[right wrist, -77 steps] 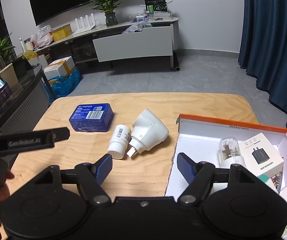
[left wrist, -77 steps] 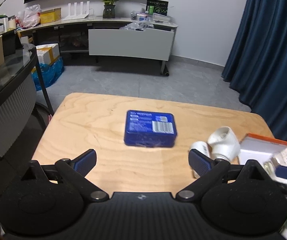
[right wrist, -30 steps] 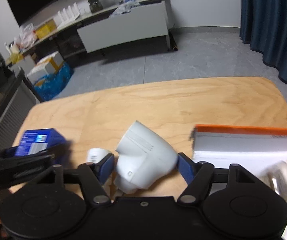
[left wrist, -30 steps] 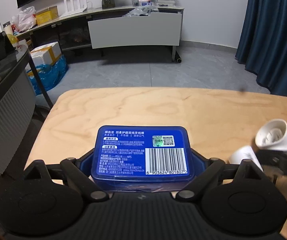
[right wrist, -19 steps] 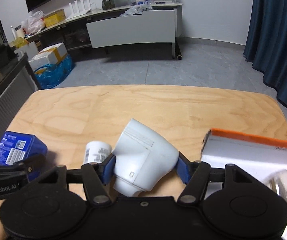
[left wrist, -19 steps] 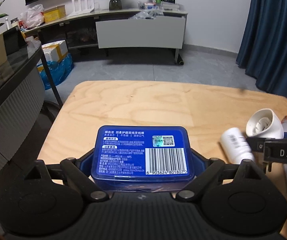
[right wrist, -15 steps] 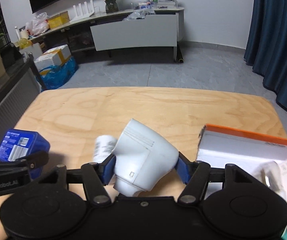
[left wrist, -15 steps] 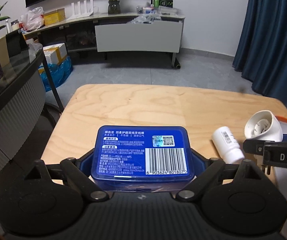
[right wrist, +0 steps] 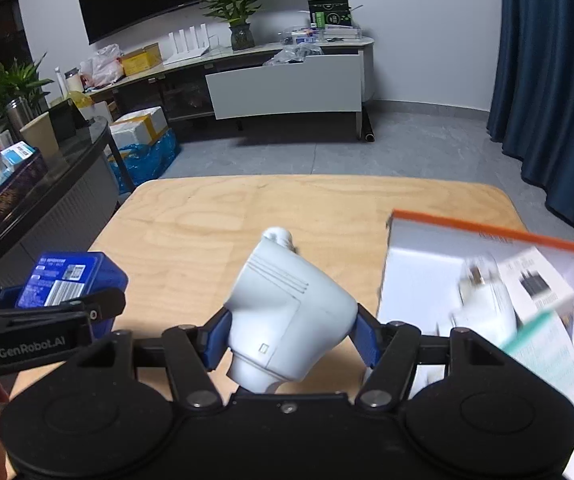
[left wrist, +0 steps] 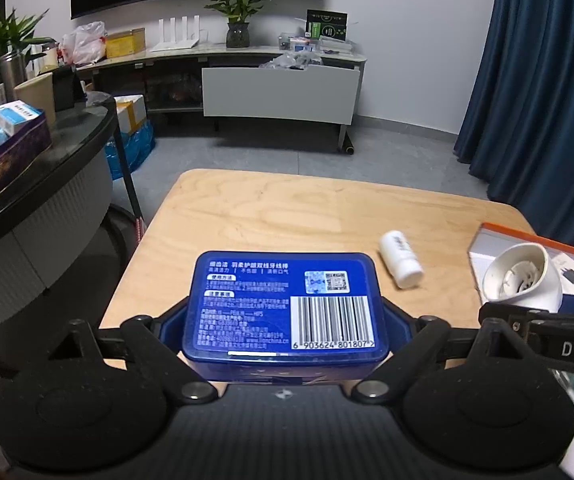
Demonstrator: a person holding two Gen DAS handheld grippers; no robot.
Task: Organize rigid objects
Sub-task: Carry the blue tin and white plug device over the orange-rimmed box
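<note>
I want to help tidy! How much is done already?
Done: a charger carton already lies in the orange-rimmed box. In hand: left gripper holds the blue plastic case, right gripper holds the white cone-shaped plug. Left: the small white bottle on the wooden table.

The blue box [left wrist: 285,304] carries a barcode numbered 6 903624 801807, beside a QR code and Chinese print too small to read. The left gripper [right wrist: 53,300] reads "GenRobot.AI"; the right gripper [left wrist: 521,280] shows "DAS".
</note>
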